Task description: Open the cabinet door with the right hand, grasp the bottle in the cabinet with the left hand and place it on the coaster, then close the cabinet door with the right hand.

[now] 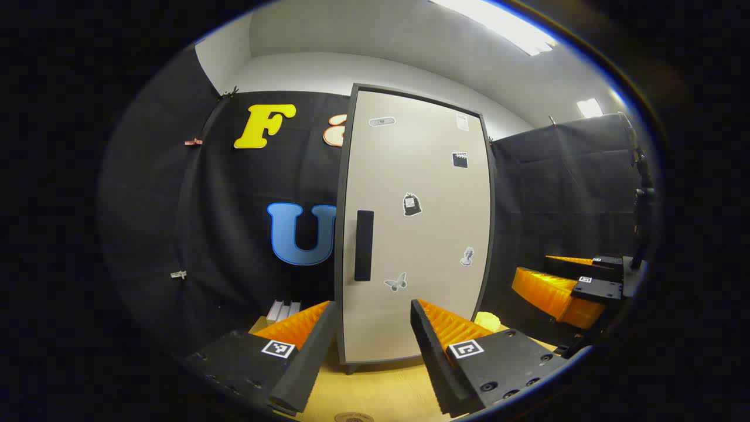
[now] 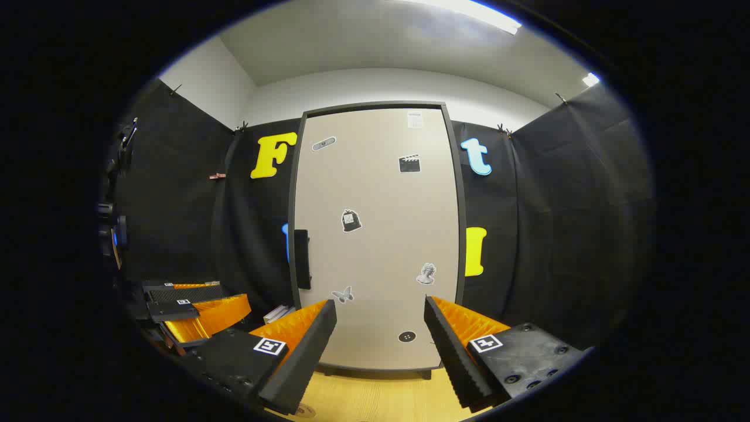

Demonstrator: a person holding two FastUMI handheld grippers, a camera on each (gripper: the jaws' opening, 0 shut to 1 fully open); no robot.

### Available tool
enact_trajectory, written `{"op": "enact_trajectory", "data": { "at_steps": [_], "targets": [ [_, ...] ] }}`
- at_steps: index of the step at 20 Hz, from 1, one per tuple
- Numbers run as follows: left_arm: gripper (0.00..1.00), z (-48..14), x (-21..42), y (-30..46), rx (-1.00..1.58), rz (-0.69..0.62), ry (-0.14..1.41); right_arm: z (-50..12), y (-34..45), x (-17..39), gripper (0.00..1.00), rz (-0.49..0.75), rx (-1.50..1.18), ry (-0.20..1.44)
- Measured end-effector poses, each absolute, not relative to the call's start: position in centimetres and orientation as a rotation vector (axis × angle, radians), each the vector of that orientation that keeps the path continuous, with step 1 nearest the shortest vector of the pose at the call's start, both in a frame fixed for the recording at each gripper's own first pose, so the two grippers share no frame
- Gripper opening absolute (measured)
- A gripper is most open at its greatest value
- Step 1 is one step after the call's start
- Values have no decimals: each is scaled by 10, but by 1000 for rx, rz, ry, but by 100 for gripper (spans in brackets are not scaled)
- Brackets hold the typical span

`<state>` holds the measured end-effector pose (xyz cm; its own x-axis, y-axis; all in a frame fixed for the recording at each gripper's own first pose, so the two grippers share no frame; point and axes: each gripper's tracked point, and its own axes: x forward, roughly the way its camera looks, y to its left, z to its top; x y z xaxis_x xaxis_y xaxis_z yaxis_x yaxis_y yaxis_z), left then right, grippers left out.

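closed cabinet door point(image 2: 375, 234) hides inside.

A pale wooden table point(image 1: 375, 392) is seen below, grey blocks point(image 1: 283, 309) are set at its back, and a yellow object point(image 1: 487, 320) lies farther right.

The worktop point(image 1: 381, 392) is a light, pale wood surface with visible grain. The cabinet point(image 1: 410, 234) stands on it toward the far side on short dark feet, door closed. Just left of the cabinet sits a small stack of pale flat things point(image 1: 283, 309), hard to make out. On the right, near the cabinet's lower corner, there's a small yellow object point(image 1: 487, 320). At the near edge, a round coaster point(image 1: 353, 417) is partly visible.
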<state>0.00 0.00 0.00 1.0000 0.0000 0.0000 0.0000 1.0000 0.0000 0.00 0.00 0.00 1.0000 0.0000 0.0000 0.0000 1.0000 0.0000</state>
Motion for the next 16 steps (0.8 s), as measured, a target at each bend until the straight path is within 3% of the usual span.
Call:
{"op": "enact_trajectory", "data": {
  "at_steps": [16],
  "targets": [
    [80,3,2,8,12,50,12,-2,4,-9,98,6,-51,4]
  ]
}}
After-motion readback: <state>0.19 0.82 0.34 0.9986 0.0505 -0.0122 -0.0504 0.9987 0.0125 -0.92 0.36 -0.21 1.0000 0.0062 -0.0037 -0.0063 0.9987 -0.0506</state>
